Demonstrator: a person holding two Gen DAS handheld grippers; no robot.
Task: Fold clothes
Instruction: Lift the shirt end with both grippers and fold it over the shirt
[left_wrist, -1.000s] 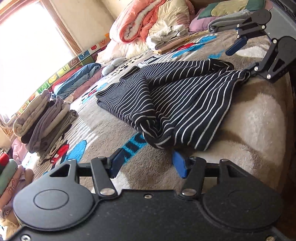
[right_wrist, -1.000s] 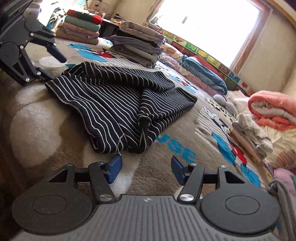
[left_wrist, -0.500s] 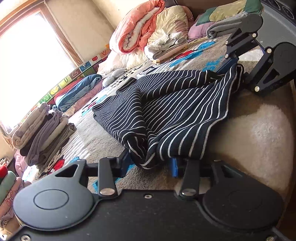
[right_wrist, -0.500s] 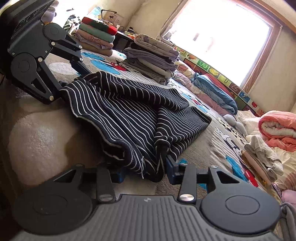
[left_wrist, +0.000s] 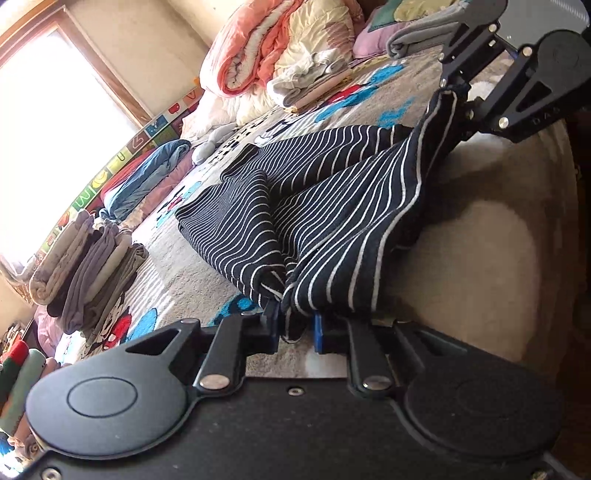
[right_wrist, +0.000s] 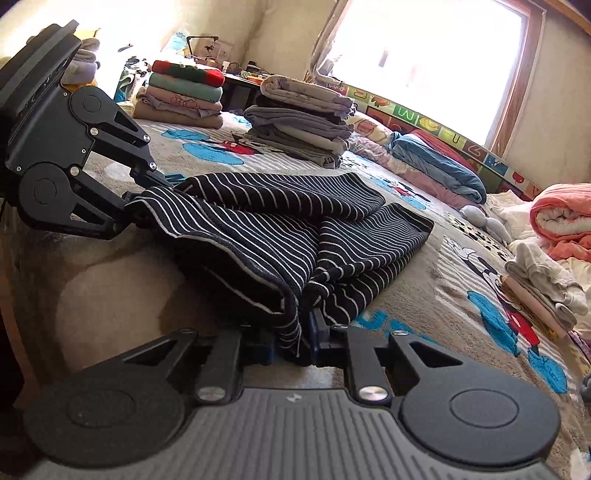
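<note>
Your left gripper (left_wrist: 295, 326), at the bottom centre of its own view, is clamped on one corner of the black garment with thin white stripes (left_wrist: 332, 221); the blue-padded fingers (left_wrist: 318, 330) pinch the bunched fabric between them. Your right gripper (right_wrist: 291, 338), bottom centre of its view, is closed the same way on the opposite corner of that garment (right_wrist: 295, 236). In the left wrist view the right gripper shows at the upper right (left_wrist: 456, 86), with the striped cloth rising up to it; in the right wrist view the left gripper appears at the left edge (right_wrist: 146, 201), the edge of the cloth lifted to its tips.

Between the two grippers the near edge is raised, while the rest of the garment lies folded over itself on the beige plush blanket with blue and red cartoon prints (right_wrist: 461, 295), mid-frame in both views.

A stack of folded grey and beige clothes (right_wrist: 303, 122) sits beyond it at upper centre, and a rolled coral-pink quilt (right_wrist: 561, 218) lies at the right edge.
</note>
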